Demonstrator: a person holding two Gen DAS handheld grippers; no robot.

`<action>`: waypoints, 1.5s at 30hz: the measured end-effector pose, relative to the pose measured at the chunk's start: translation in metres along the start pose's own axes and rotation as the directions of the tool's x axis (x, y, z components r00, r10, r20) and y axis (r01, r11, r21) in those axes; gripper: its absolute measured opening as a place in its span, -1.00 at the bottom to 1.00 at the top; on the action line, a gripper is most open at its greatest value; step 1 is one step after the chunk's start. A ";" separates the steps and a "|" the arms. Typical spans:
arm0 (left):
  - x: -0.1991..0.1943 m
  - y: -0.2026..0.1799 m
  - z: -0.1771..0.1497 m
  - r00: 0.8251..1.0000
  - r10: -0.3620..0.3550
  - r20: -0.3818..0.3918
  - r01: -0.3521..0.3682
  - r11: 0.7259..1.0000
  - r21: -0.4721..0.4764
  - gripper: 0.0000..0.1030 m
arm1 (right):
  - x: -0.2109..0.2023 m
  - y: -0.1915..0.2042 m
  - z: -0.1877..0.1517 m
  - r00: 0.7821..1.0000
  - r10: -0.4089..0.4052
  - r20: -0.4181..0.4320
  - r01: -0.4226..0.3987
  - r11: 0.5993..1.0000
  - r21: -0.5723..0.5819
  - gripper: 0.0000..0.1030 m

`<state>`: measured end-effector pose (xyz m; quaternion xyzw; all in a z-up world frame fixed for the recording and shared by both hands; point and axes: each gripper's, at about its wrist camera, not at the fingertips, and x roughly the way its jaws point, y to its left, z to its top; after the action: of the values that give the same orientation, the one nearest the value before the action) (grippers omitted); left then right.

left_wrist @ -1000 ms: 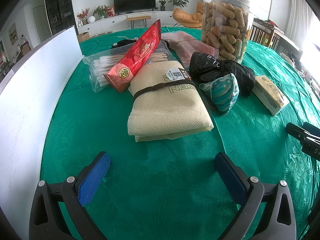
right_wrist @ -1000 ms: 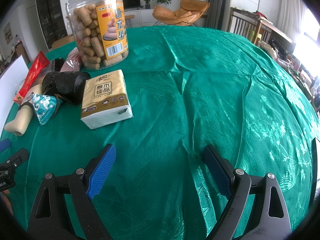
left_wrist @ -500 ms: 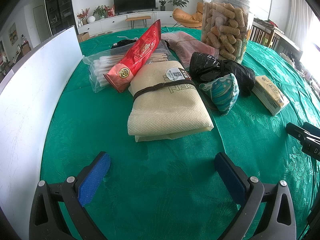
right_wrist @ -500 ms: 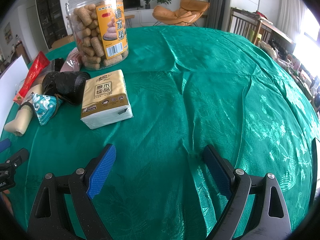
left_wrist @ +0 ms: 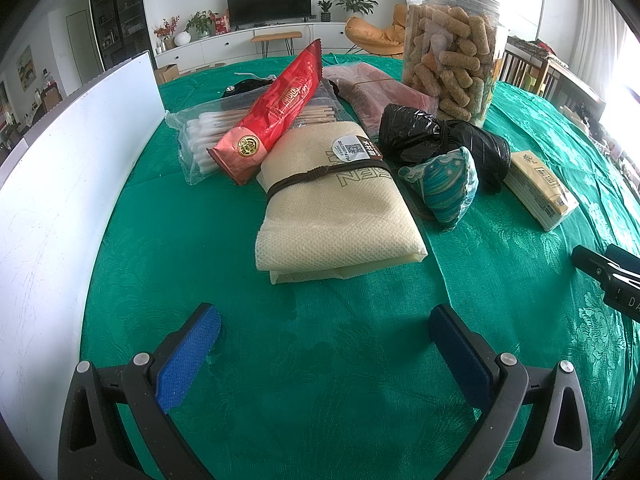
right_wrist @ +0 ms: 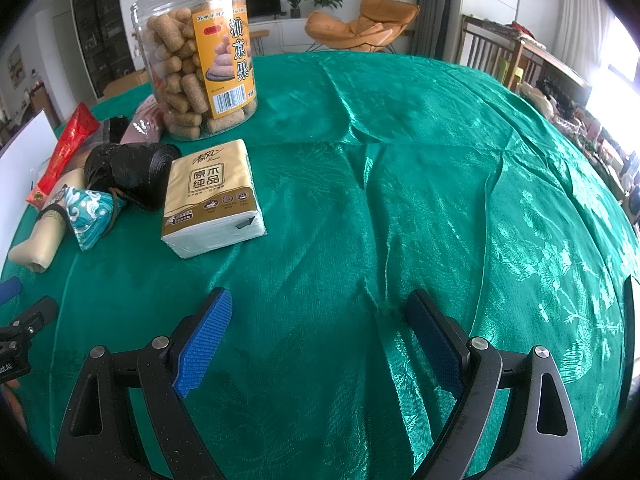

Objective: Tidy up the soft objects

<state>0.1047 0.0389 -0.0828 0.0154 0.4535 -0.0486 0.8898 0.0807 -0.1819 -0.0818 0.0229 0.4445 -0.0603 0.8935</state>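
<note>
A folded cream cloth tied with a brown cord lies on the green tablecloth ahead of my left gripper, which is open and empty. To its right lie a teal patterned pouch, a black plastic bag roll and a tissue pack. My right gripper is open and empty over bare cloth. The tissue pack lies ahead to its left, with the black roll, the pouch and the cream cloth further left.
A tall clear snack jar stands behind. A red snack packet, a bag of cotton swabs and a pinkish bag lie at the back. A white board stands along the left.
</note>
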 end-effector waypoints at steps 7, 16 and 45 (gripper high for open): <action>-0.010 0.005 -0.010 0.998 -0.017 -0.064 0.017 1.000 -0.005 1.00 | 0.000 0.000 0.000 1.000 0.000 0.000 0.000 1.000 0.000 0.76; -0.048 0.039 0.033 0.999 -0.047 -0.026 0.044 0.993 -0.107 1.00 | 0.000 0.000 0.000 1.000 0.000 0.000 0.000 1.000 0.000 0.76; -0.052 0.045 -0.010 0.965 -0.148 -0.216 0.114 0.980 -0.162 -0.48 | 0.000 0.000 0.000 1.000 -0.001 0.000 0.001 1.000 0.000 0.76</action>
<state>0.0707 0.0878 -0.0477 -0.0753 0.5547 -0.0715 0.8255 0.0810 -0.1819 -0.0820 0.0229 0.4446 -0.0606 0.8934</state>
